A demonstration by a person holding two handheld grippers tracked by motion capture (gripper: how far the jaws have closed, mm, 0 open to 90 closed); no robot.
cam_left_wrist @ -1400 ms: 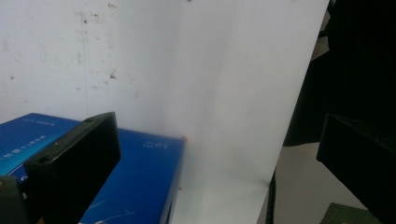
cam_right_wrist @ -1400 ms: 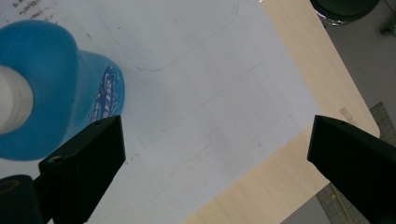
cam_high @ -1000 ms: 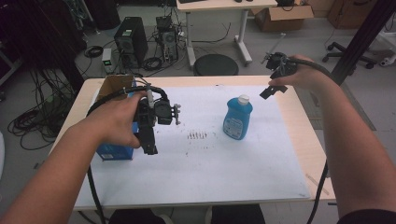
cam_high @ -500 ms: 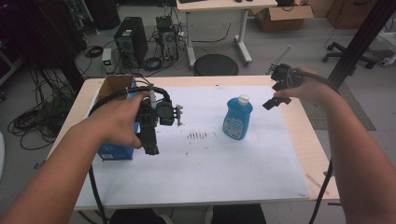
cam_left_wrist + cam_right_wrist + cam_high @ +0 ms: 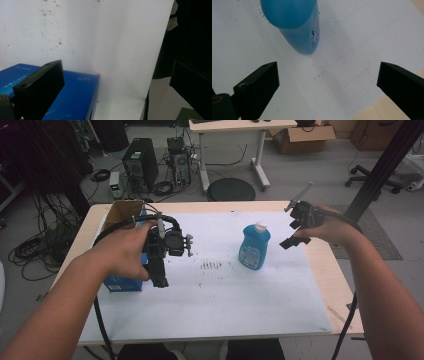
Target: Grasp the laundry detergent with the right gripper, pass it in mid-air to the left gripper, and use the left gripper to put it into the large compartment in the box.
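Nothing is grasped yet: my right gripper [image 5: 295, 234], jaws wide apart, hangs just beside the blue bottle [image 5: 254, 247] standing mid-desk [image 5: 310, 270], while my left gripper [image 5: 159, 270], also apart, hovers over the blue box [image 5: 75, 97].

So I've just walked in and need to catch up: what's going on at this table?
A person holds a two-jaw gripper in each hand over a table covered with a white sheet. The right gripper hangs in the air, jaws wide open, to the right of an upright blue bottle and apart from it. The left gripper, also open, hovers beside a blue box at the sheet's left edge. Neither gripper holds anything yet; my guess is the bottle gets picked up next.
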